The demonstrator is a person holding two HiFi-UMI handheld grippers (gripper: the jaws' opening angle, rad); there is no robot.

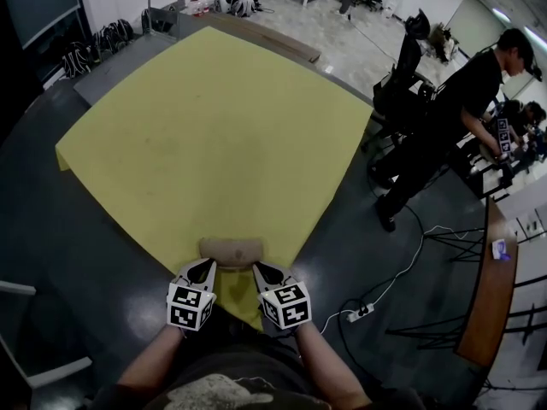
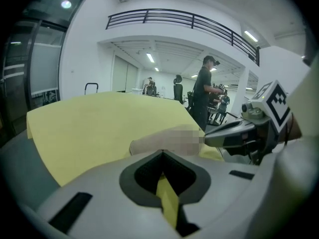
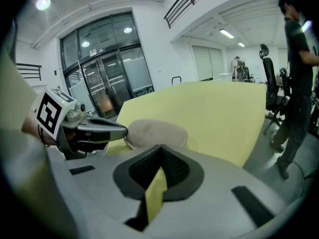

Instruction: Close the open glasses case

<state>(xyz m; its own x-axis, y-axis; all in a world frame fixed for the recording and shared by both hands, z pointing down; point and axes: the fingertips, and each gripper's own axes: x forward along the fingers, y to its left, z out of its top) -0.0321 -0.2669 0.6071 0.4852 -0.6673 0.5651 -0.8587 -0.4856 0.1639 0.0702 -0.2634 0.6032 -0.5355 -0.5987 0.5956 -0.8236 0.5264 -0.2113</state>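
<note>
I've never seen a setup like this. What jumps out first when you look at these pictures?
A big yellow sheet covers most of the dark table. At its near corner lies a tan glasses case, with the left gripper and right gripper, jaws together, pointing at it from the near side. A person in black stands off to the right.
</note>
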